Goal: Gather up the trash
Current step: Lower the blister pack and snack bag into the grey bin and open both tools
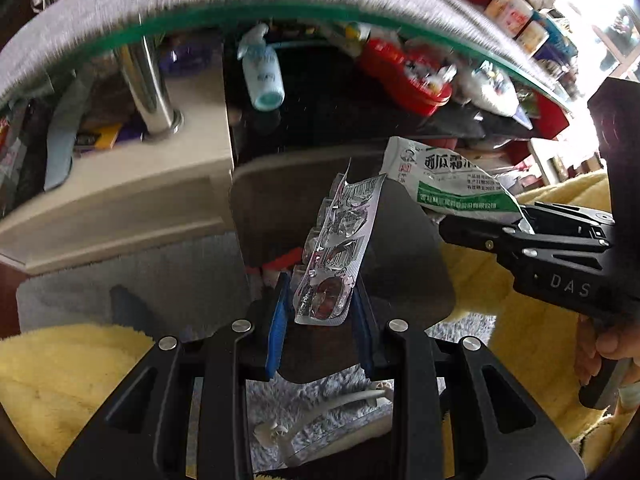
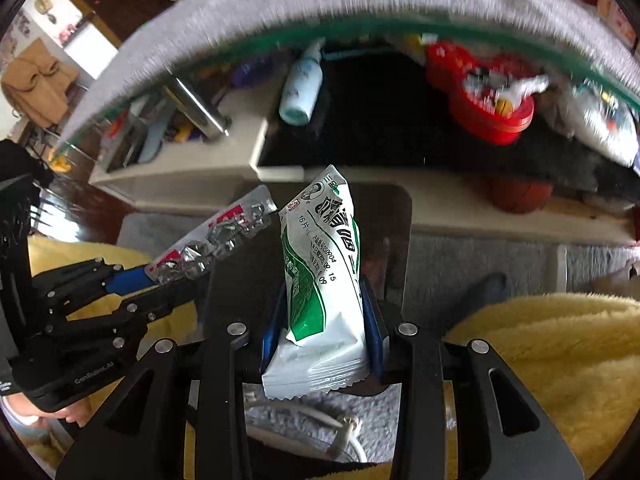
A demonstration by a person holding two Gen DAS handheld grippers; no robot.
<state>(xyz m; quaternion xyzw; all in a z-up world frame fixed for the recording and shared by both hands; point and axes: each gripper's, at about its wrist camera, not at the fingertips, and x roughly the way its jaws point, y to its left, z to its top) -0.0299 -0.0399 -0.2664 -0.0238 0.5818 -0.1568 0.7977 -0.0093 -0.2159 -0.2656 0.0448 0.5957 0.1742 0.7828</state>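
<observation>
Left gripper [image 1: 320, 312] clamps the lower end of a blister strip [image 1: 340, 248] between its blue pads [image 1: 276, 328]; the strip stands nearly upright, leaning slightly right, foil side crumpled. Right gripper [image 2: 324, 320] clamps a white-and-green packet [image 2: 320, 280] near its crimped bottom edge; the packet rises upright between the pads. Both items hang above a dark bin [image 1: 400, 256], whose rounded rim lies just below them. In the left view, the right gripper [image 1: 516, 232] enters from the right with the packet [image 1: 444, 176] close to the strip's top. Behind the bin, a glass tabletop edge [image 1: 280, 28] curves overhead, with a white bottle [image 1: 262, 72] and a red container [image 1: 404, 76] on the shelf below.
</observation>
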